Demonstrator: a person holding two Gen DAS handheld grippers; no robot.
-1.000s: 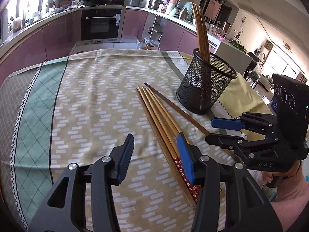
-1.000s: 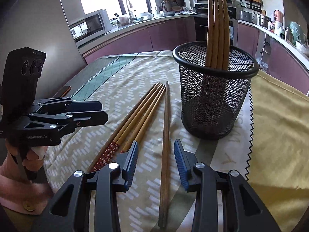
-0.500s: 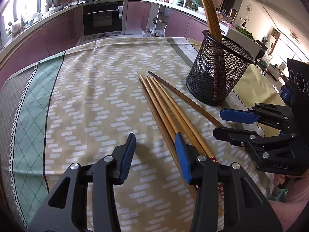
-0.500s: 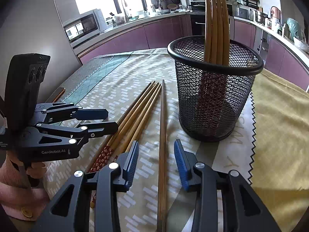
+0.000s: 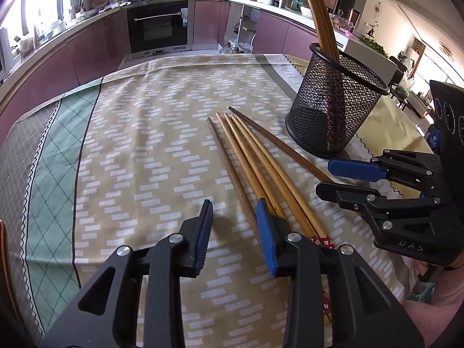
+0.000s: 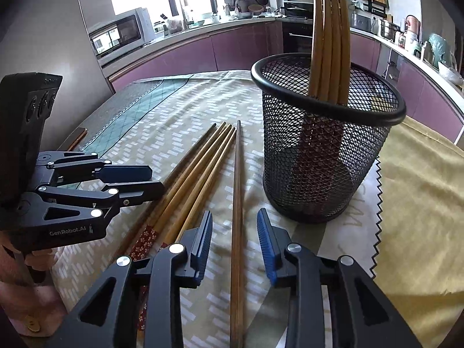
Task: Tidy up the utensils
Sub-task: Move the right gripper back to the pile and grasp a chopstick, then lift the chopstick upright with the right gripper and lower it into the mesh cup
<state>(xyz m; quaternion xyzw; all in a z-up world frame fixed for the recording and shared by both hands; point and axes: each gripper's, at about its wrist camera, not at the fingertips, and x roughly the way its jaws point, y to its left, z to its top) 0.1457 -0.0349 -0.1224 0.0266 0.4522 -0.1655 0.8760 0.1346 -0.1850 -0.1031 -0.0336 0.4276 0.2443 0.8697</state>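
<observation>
chopsticks (image 5: pixel 255 156) flat on cloth | mesh cup (image 6: pixel 324 145) beside | both tools spread, closing

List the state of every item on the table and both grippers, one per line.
Mesh cup: upright, holding four chopsticks standing on end.
Loose chopsticks: lying flat on the tablecloth, four bunched together.
Dark chopstick: lying flat, apart from the bunch, between the right gripper's jaws, not pinched.
Left gripper: open, jaws just closing, around one chopstick of the bunch.
Right gripper: open, jaws just closing.
</observation>
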